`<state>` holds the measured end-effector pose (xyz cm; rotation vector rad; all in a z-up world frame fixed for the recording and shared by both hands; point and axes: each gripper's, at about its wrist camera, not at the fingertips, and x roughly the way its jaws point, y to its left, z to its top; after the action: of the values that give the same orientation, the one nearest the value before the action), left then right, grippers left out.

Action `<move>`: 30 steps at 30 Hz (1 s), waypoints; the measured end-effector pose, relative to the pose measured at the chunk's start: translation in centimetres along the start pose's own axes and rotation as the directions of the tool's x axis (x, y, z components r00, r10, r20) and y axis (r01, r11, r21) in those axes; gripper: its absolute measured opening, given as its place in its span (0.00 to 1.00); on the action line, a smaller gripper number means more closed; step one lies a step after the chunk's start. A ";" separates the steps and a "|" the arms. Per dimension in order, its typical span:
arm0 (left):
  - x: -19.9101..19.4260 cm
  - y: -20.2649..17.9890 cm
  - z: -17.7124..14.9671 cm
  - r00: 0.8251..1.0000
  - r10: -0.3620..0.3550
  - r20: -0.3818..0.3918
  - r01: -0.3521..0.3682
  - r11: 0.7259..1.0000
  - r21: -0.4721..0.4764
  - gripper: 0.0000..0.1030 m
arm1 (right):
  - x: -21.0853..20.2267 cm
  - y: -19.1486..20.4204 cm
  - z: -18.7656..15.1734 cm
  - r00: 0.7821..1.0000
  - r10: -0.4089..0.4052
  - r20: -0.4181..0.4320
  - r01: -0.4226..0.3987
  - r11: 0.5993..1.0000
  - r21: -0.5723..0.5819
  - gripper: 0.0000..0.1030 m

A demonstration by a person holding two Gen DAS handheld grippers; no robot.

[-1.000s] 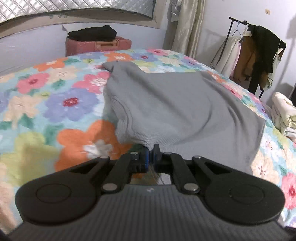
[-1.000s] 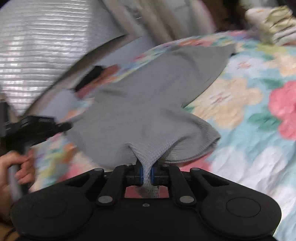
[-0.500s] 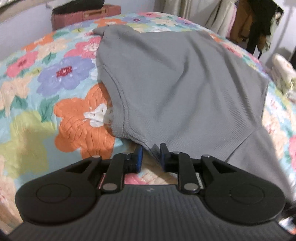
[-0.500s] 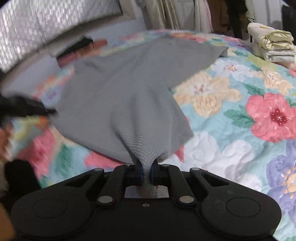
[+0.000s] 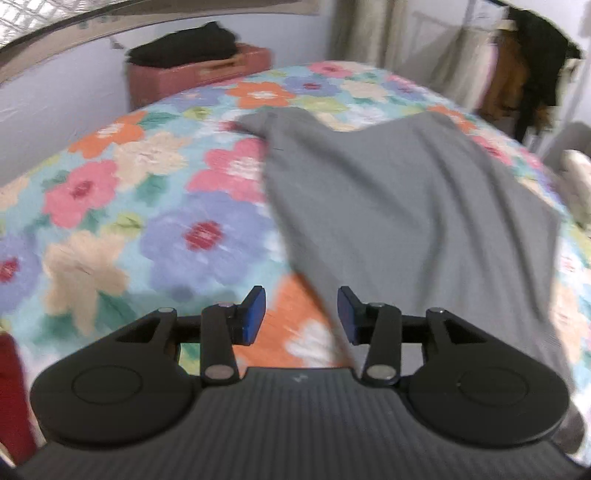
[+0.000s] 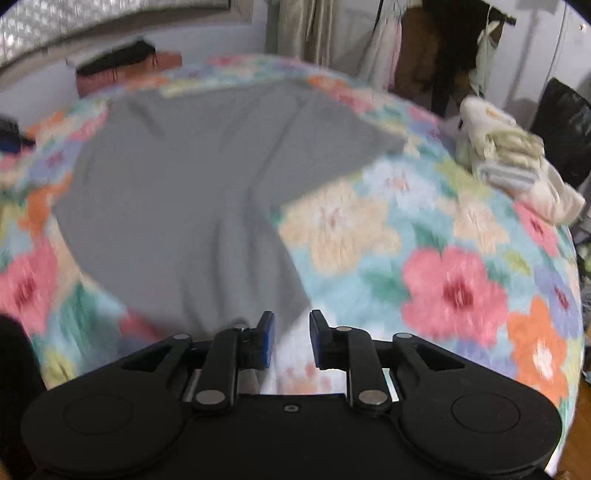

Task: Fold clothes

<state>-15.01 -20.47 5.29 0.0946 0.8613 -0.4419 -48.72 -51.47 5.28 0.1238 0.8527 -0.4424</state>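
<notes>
A grey garment (image 5: 406, 221) lies spread flat and unfolded on a floral bedspread (image 5: 147, 221). Left gripper (image 5: 301, 314) and right gripper (image 6: 291, 339) gape empty; every fold remains to be made.

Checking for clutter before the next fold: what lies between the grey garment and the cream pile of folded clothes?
Only bare floral bedspread between the grey garment and the cream pile, in the right wrist view.

A home bedroom: a bed under a quilted floral bedspread (image 5: 155, 206), a clothes rail hung with dark and pale garments (image 6: 436, 55), beige curtains (image 5: 373, 33), and a stack of folded pale laundry (image 6: 509, 158) at the bed's edge.
</notes>
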 end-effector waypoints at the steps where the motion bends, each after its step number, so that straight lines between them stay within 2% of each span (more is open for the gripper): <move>1: 0.9 0.4 0.8 1.000 0.014 0.003 -0.014 1.000 0.003 0.41 | 0.4 0.5 1.2 0.999 0.031 0.017 -0.031 0.999 -0.011 0.30; 3: 3.3 1.2 2.0 1.000 0.017 0.011 -0.017 1.000 -0.003 0.41 | 1.9 3.0 4.0 0.994 0.104 0.037 -0.101 0.993 -0.067 0.30; 5: 6.2 2.2 2.9 1.000 -0.028 0.001 0.028 0.999 -0.044 0.41 | 3.7 6.1 6.2 0.982 0.187 0.033 -0.180 0.972 -0.147 0.30; 7: 9.2 3.8 3.2 0.997 -0.071 -0.002 0.070 0.991 -0.114 0.41 | 5.9 10.4 8.2 0.962 0.272 0.015 -0.260 0.933 -0.249 0.31; 8: 10.3 4.4 3.1 0.996 -0.090 -0.004 0.088 0.985 -0.149 0.41 | 7.0 12.7 9.3 0.950 0.313 0.002 -0.298 0.906 -0.299 0.35; 10: 12.4 6.0 2.8 0.989 -0.150 -0.010 0.144 0.964 -0.225 0.41 | 9.5 16.7 10.8 0.936 0.353 -0.011 -0.329 0.862 -0.384 0.41; 12: 14.2 6.9 2.7 0.977 -0.214 -0.029 0.198 0.943 -0.269 0.41 | 11.8 19.9 11.8 0.925 0.380 -0.023 -0.351 0.826 -0.441 0.42; 15: 16.6 7.1 3.1 0.956 -0.288 -0.059 0.263 0.926 -0.272 0.41 | 14.6 22.5 12.8 0.903 0.427 -0.048 -0.403 0.804 -0.436 0.42; 18: 18.5 6.7 3.9 0.926 -0.372 -0.062 0.346 0.904 -0.252 0.41 | 16.2 23.9 13.0 0.872 0.483 -0.080 -0.475 0.794 -0.379 0.43; 20: 19.8 6.3 4.2 0.911 -0.409 -0.059 0.383 0.888 -0.254 0.41 | 17.3 24.8 12.4 0.871 0.478 -0.113 -0.483 0.795 -0.366 0.55; 23: 21.3 5.9 4.1 0.892 -0.451 -0.026 0.426 0.858 -0.286 0.51 | 19.0 26.1 11.3 0.885 0.438 -0.158 -0.463 0.793 -0.397 0.59; 26: 22.2 5.8 4.2 0.867 -0.498 -0.001 0.470 0.819 -0.330 0.53 | 19.7 26.5 10.5 0.913 0.386 -0.130 -0.401 0.792 -0.461 0.61; 28: 22.5 5.6 4.4 0.855 -0.518 -0.004 0.486 0.804 -0.343 0.51 | 19.7 25.5 10.7 0.912 0.394 -0.116 -0.405 0.813 -0.418 0.61; 29: 22.5 5.4 4.5 0.850 -0.527 -0.002 0.494 0.797 -0.347 0.43 | 19.7 24.9 10.8 0.909 0.401 -0.111 -0.411 0.824 -0.389 0.60; 30: 22.6 5.3 4.6 0.844 -0.536 0.006 0.504 0.789 -0.351 0.30 | 19.7 24.3 11.0 0.907 0.408 -0.106 -0.417 0.834 -0.360 0.56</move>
<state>3.22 -24.48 -9.20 -0.4631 1.0470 -0.8052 -19.37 -39.05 -3.97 -0.0433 0.8928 0.1364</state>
